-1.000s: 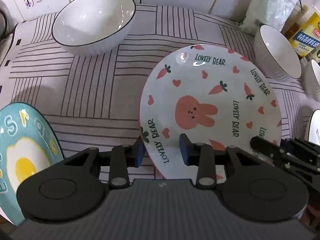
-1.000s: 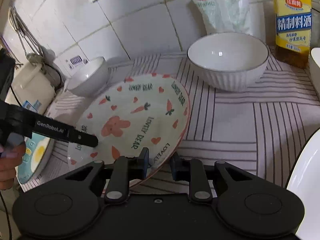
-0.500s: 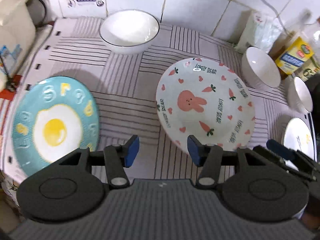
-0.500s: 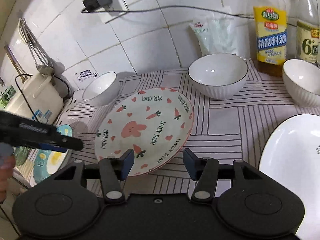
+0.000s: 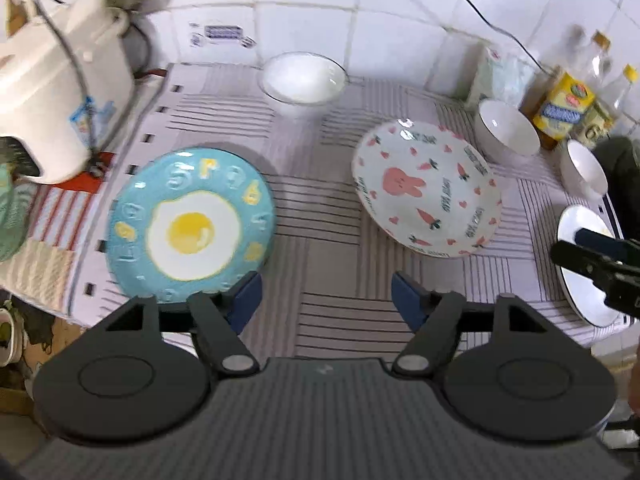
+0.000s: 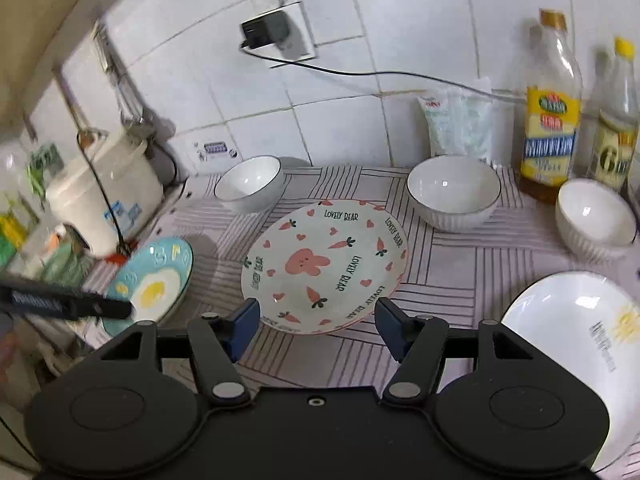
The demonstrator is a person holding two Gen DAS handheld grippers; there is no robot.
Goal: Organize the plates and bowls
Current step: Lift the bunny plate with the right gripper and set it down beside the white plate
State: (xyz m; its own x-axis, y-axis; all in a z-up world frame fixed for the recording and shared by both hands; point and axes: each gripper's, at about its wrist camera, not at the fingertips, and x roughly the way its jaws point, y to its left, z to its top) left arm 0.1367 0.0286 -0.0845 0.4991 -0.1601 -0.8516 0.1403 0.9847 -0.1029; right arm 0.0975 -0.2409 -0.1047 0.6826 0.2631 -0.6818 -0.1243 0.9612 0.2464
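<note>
Holding both tools above the striped cloth (image 5: 320, 216), I record the following. My left gripper (image 5: 326, 300) has its jaws opening, wide apart, with nothing between the blue pads (image 5: 248, 296); only cloth shows in the gap. My right gripper (image 6: 316, 324) is likewise opening and grips nothing; in its view the near rim of the rabbit plate (image 6: 324, 268) appears between the pads, but they stand clear of it. The rabbit plate, printed with carrots, hearts and "LOVELY BEAR", lies flat on the cloth and serves as my reference. To its left, apart from it, lies the blue egg plate (image 5: 192, 220), also flat, near the cloth's left edge. Behind the rabbit plate and to its left stands one white bowl (image 6: 250, 182) by the tiled wall (image 6: 360, 100). Behind it to the right stands a second white bowl (image 6: 454, 192), with a third white bowl (image 6: 596, 216) further right. To the right of the rabbit plate and nearer to me lies a white plate (image 6: 580, 344). Beyond the egg plate stands a white cooker (image 6: 108, 192). Two bottles (image 6: 552, 120) and a pale bag (image 6: 460, 124) stand against the wall behind the right-hand bowls.
</note>
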